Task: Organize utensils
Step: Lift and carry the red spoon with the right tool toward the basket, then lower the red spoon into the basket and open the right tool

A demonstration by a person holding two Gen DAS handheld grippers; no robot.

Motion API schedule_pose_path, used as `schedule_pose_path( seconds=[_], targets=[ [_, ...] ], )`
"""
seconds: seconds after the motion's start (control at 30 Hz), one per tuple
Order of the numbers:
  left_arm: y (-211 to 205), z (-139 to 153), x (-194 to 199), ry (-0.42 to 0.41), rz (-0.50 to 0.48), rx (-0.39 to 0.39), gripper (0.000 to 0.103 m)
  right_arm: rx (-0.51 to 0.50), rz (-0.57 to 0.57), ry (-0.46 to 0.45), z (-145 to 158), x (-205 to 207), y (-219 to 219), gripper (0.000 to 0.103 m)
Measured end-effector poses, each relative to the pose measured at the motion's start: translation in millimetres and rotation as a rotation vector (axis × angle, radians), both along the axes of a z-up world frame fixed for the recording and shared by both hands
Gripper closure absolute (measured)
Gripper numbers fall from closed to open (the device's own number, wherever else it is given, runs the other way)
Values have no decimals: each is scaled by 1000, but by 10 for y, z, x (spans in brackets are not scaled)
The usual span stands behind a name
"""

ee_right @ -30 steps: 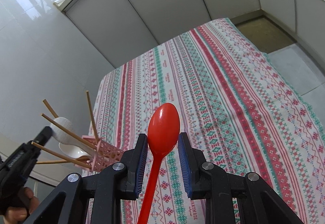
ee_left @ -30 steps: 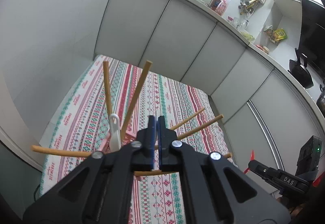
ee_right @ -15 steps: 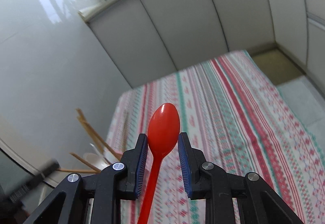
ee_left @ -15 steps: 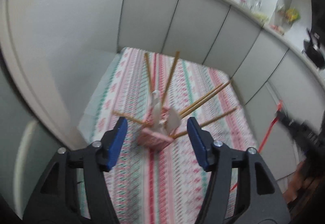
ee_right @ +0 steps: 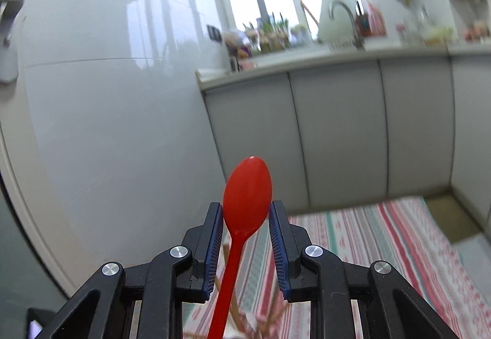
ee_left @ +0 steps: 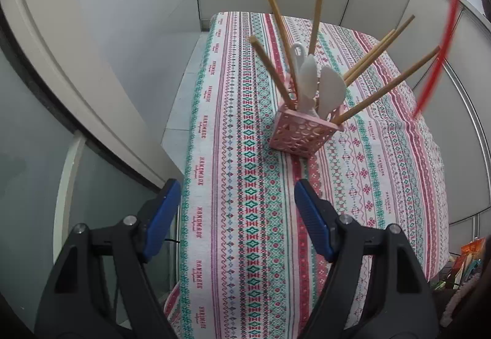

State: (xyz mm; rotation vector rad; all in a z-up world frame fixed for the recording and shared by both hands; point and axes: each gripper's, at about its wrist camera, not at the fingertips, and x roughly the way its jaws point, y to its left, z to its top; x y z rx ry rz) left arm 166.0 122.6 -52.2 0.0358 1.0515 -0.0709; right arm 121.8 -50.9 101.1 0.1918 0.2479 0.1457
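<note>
Our right tongs (ee_right: 245,216) clench the red spoon (ee_right: 247,194) for stowing, left tongs (ee_left: 236,210) released; next we lower its handle into the pink holder (ee_left: 303,133).

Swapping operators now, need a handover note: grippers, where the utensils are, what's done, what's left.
Left gripper: open, holding nothing, hanging above the tablecloth short of the pink holder.
Right gripper: shut on the red spoon, bowl pointing up, raised, facing the cabinets.
Holder stands upright on the cloth with the wooden chopsticks and white spoons fanned out of it.
Done: those are in.
Left: get the red spoon into the holder. No other loose utensils in view.
</note>
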Motion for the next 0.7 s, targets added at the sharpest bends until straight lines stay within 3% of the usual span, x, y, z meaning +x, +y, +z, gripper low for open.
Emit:
schedule_pose_path(
  seconds=[0.3,0.57,0.7],
  targets=[
    [148,-96,116,37,23,-18,26,-238,-114,-83,-488,465,595,75],
    [209,-30,146,25,44,-62,26,-336,-132,-102,-874,621,809,75],
    [203,-27,151,26,44,-68,26,-331,-131,-74,-995,647,781,71]
  ],
)
